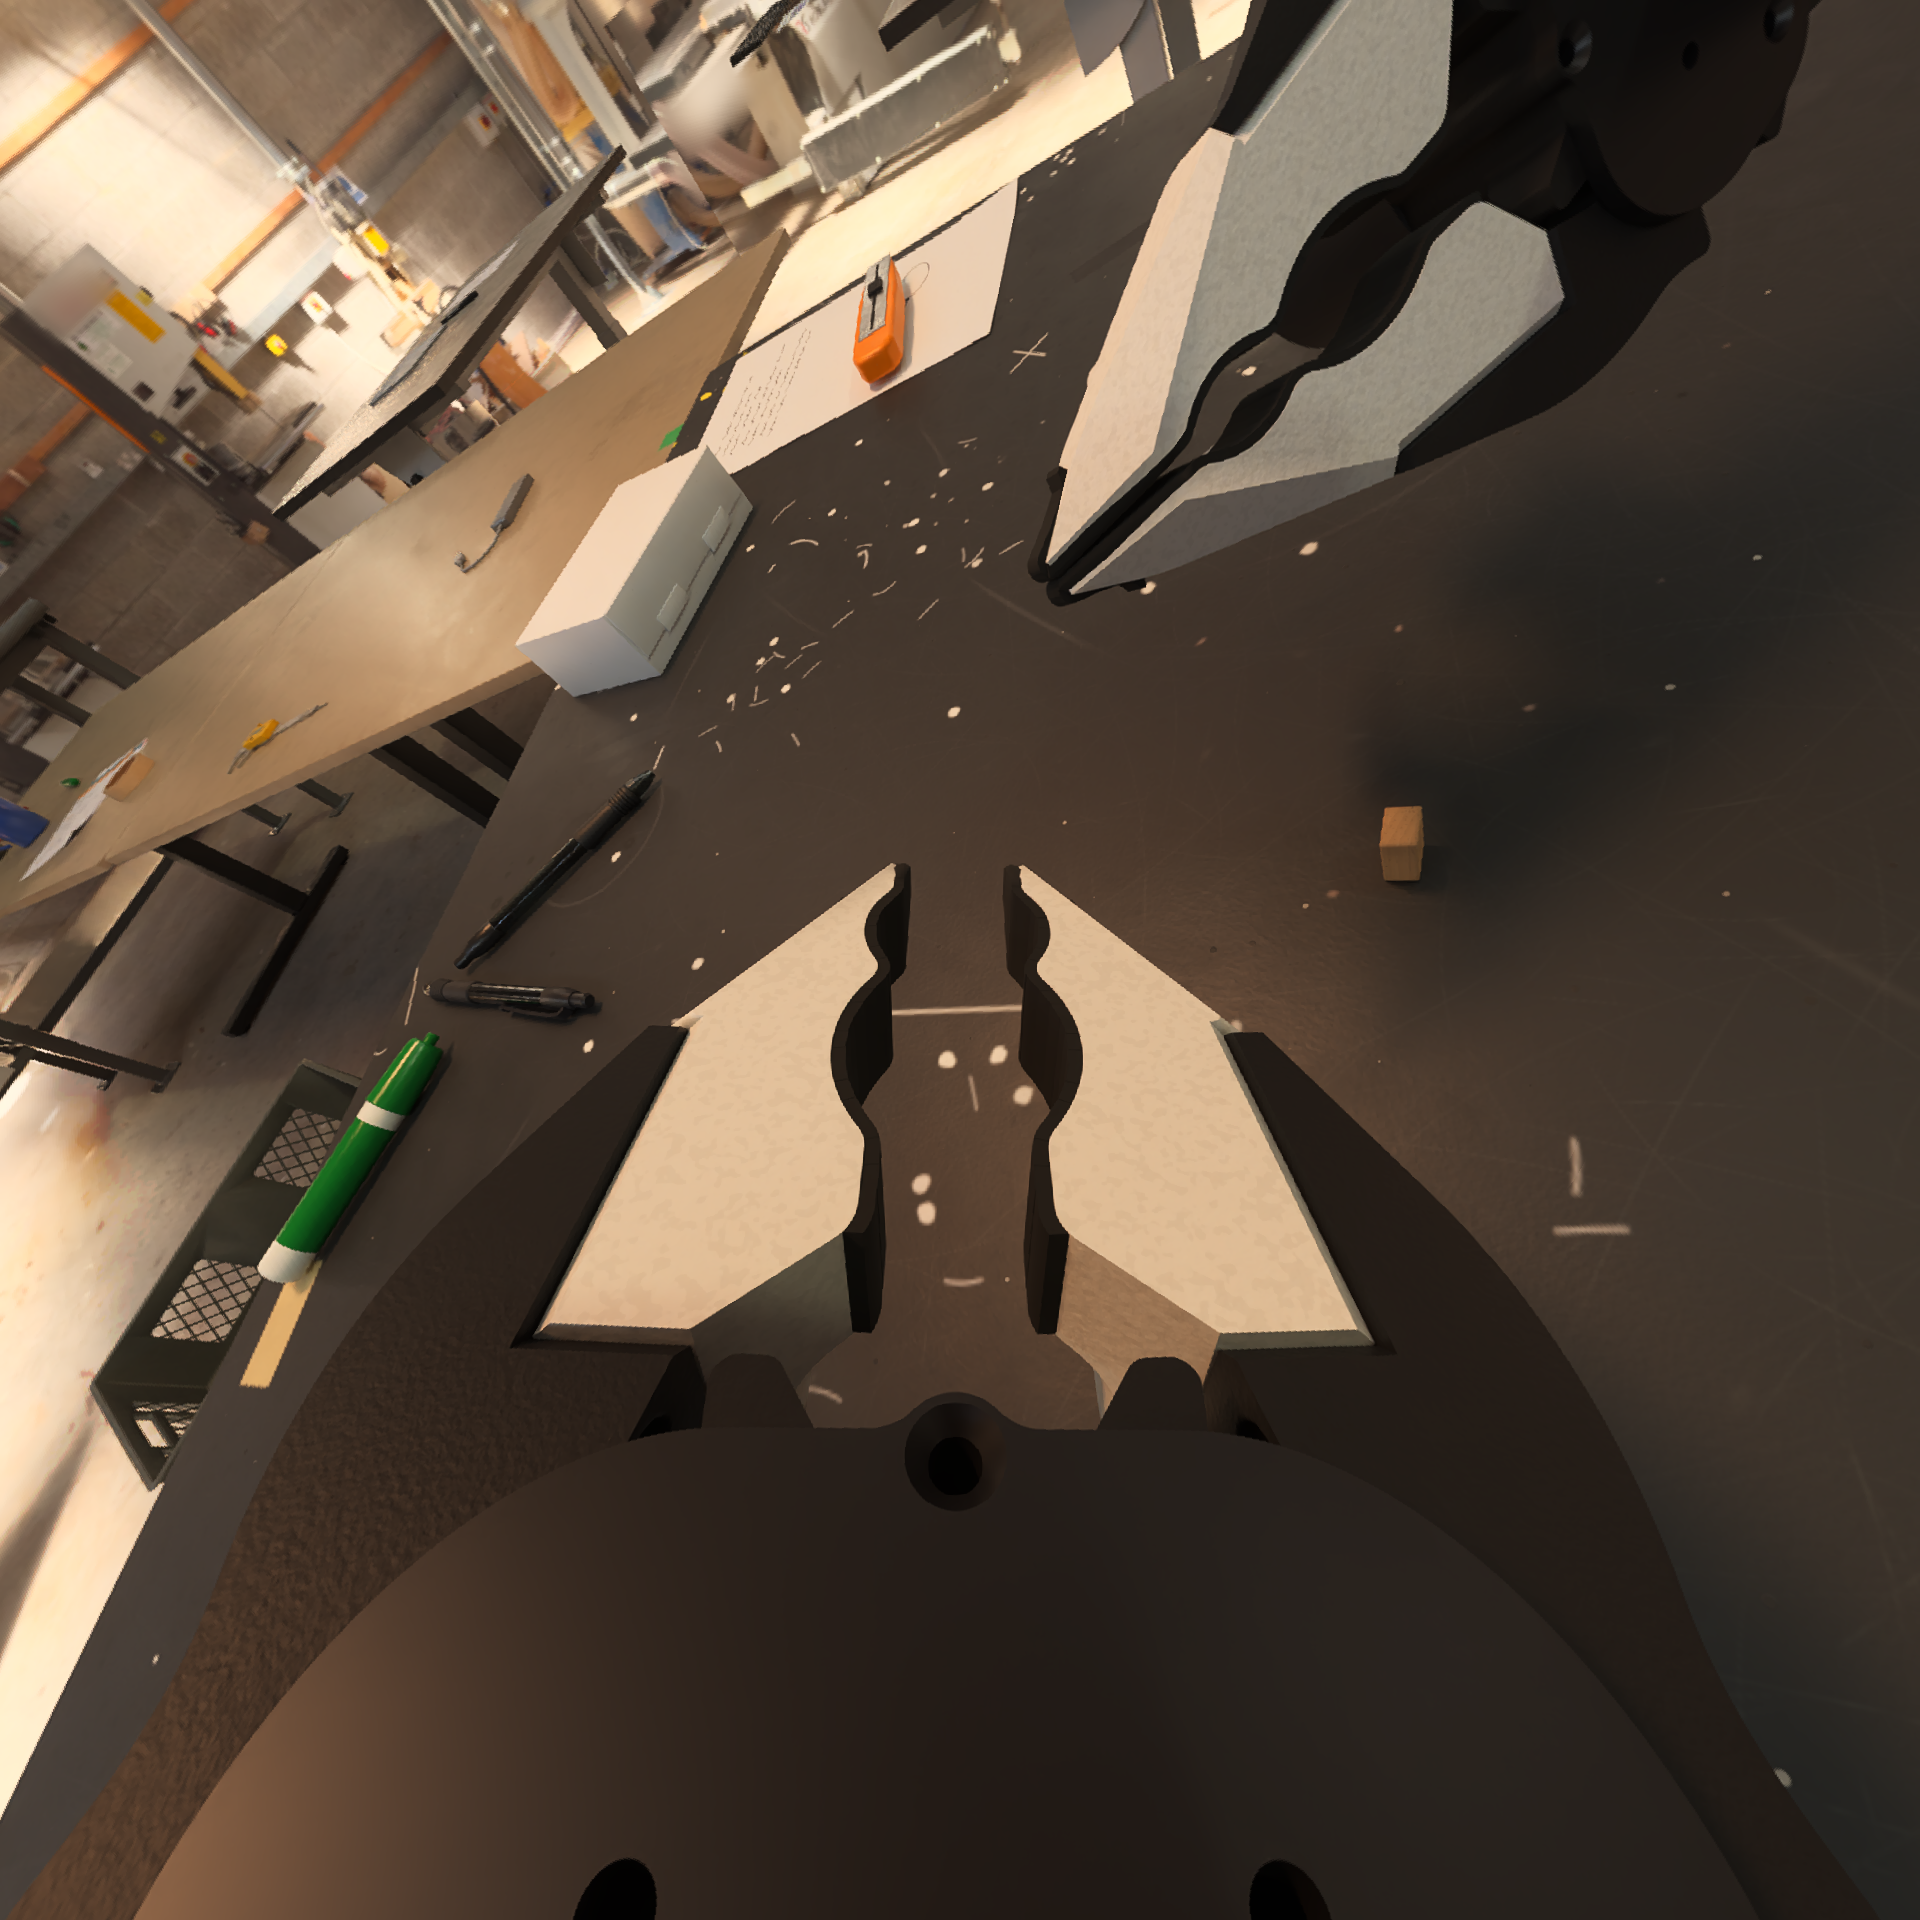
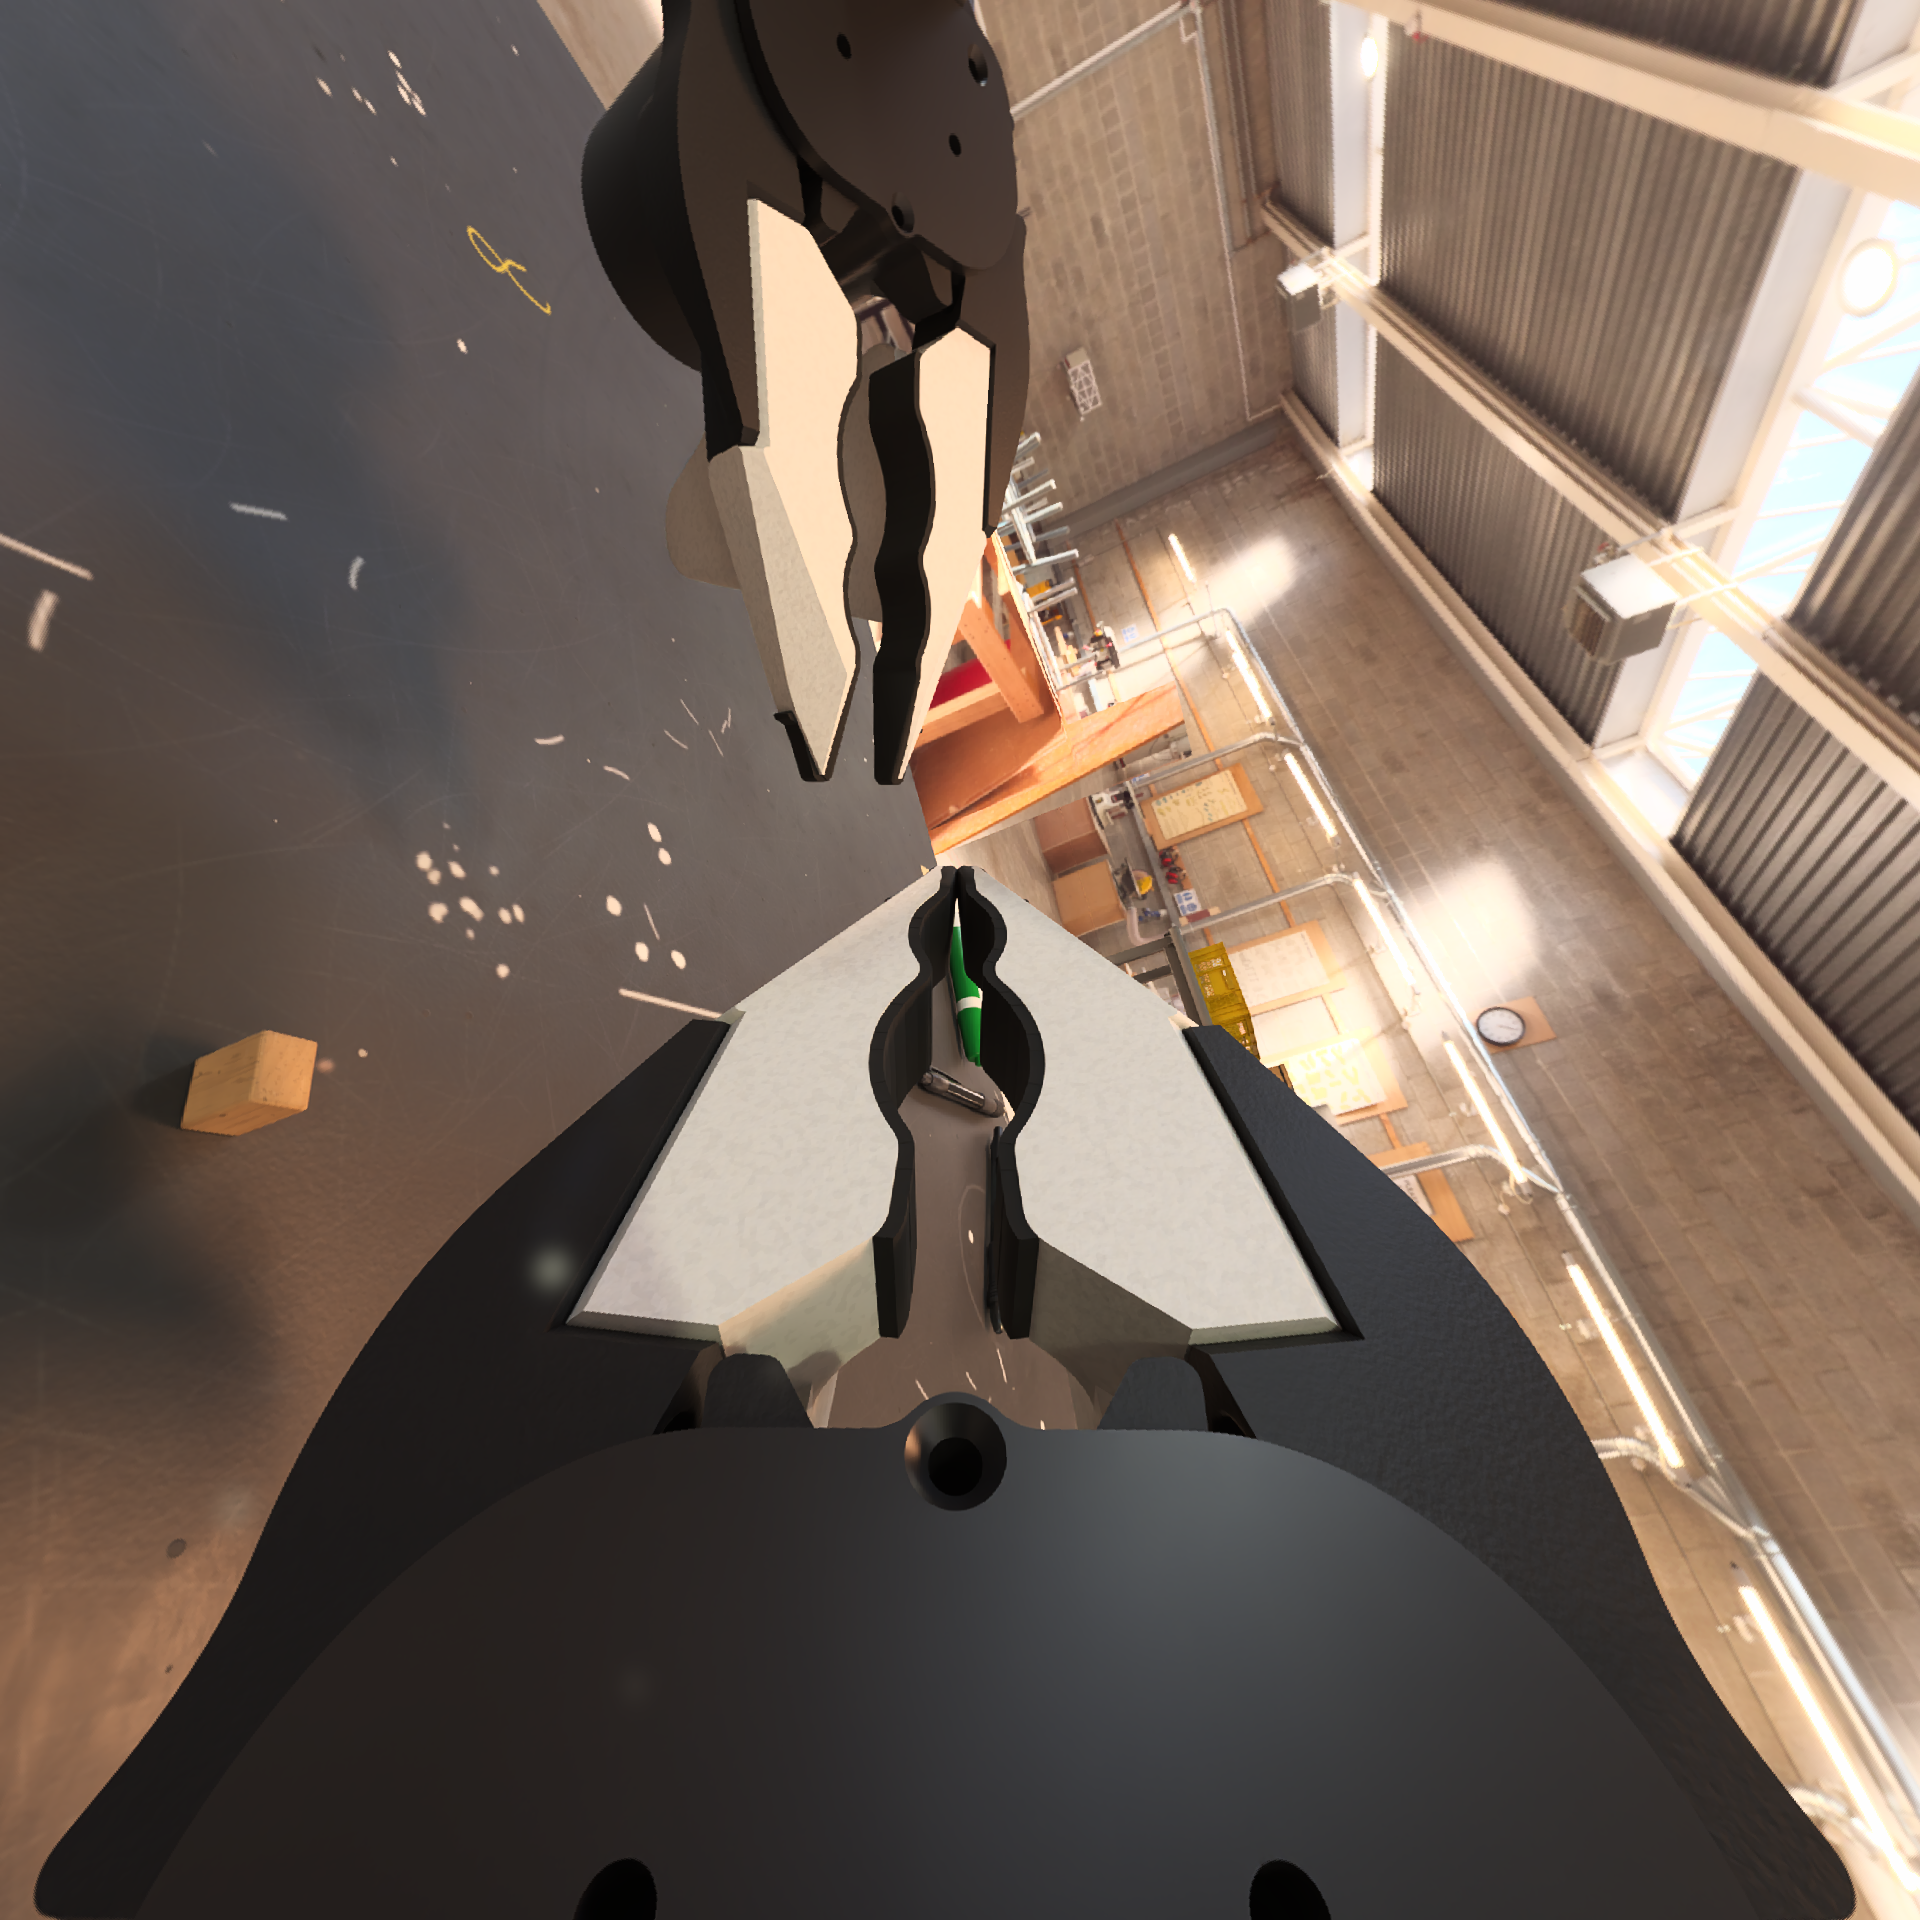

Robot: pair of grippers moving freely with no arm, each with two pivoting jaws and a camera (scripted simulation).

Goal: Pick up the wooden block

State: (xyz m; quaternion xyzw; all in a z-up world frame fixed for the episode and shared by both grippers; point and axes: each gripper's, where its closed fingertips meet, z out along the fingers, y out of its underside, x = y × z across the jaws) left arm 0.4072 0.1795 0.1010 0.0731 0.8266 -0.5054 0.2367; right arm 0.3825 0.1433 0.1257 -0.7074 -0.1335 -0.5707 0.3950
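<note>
A workshop or industrial hall. The work goes on at a dark, scratched table (image 1: 1143,748) flecked with pale paint spots and chalk-like marks, with a long plywood bench (image 1: 343,623) standing just beside it on black steel legs. Tools and bench clutter lie about: an orange utility knife (image 1: 879,324) on a sheet of paper (image 1: 935,281), a green marker (image 1: 353,1158), black pens (image 1: 561,868), a white box (image 1: 639,577), a black mesh crate (image 1: 223,1257). Behind are machines, metal racking and conduit along brick walls. The right wrist view adds a high corrugated roof, strip lights, a wall clock (image 2: 1499,1025) and stacked timber
</note>
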